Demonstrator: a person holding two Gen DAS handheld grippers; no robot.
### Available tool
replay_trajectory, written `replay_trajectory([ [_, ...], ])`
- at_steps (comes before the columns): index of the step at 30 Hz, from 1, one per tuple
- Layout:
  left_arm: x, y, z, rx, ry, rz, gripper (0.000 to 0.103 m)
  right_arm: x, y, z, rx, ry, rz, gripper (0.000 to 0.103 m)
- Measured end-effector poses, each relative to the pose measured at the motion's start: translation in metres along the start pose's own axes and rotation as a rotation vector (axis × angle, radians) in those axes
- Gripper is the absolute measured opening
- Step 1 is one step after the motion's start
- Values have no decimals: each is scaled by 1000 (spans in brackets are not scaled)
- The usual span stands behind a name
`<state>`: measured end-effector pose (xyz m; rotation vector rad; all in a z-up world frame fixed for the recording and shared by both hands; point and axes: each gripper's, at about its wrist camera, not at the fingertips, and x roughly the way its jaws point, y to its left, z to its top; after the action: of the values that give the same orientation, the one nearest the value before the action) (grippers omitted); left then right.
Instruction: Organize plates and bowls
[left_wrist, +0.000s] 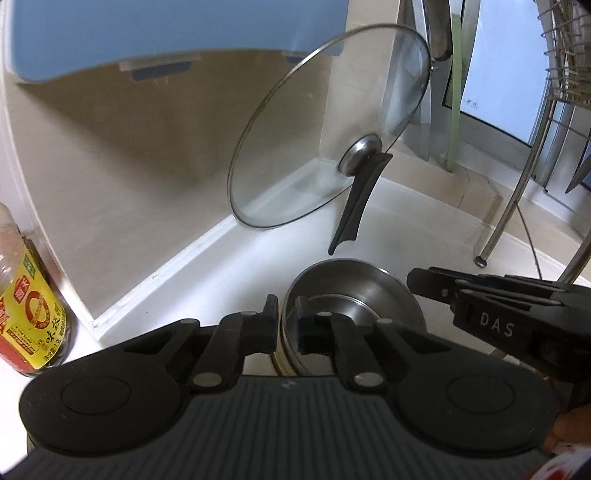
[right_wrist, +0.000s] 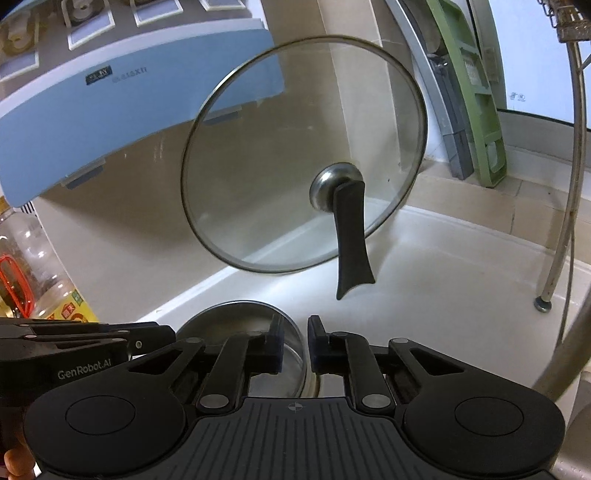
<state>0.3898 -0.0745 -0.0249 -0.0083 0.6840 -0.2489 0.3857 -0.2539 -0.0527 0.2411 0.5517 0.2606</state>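
A steel bowl (left_wrist: 354, 295) (right_wrist: 229, 321) sits on the white counter (left_wrist: 406, 229) close in front of both grippers. A cream edge shows just under its near side. My left gripper (left_wrist: 289, 325) is shut on the bowl's left rim, one pad outside the wall and one inside. My right gripper (right_wrist: 296, 341) is shut on the bowl's right rim, the thin steel edge pinched between its pads. Each gripper also shows in the other's view: the right gripper (left_wrist: 417, 282) reaches in from the right, the left gripper (right_wrist: 162, 336) from the left.
A large glass lid (left_wrist: 325, 129) (right_wrist: 295, 147) with a black handle leans against the corner wall just behind the bowl. A sauce bottle (left_wrist: 26, 314) stands at the left. A metal dish rack leg (left_wrist: 480, 260) (right_wrist: 543, 304) stands at the right. A blue range hood (right_wrist: 110, 110) hangs above.
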Motion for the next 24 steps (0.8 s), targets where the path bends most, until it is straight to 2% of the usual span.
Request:
replay_trajectory([
  [2,5,0,0,0,13,-1,5,4,-1,0,-3,2,2,10],
  [4,8,0,-1,3,25,8,2,7,-1,-1,-8,6,3,2],
  [11,15,3,-1,3,50,3,2,13,-1,-4,-27,19,-1,1],
  [20,17,4,3,-1,73,-11,2,24,-3,0,-27,79,-10,1],
  [24,15,7,3,-21,85,-9,7,24,-10,3,31,103,9,2],
])
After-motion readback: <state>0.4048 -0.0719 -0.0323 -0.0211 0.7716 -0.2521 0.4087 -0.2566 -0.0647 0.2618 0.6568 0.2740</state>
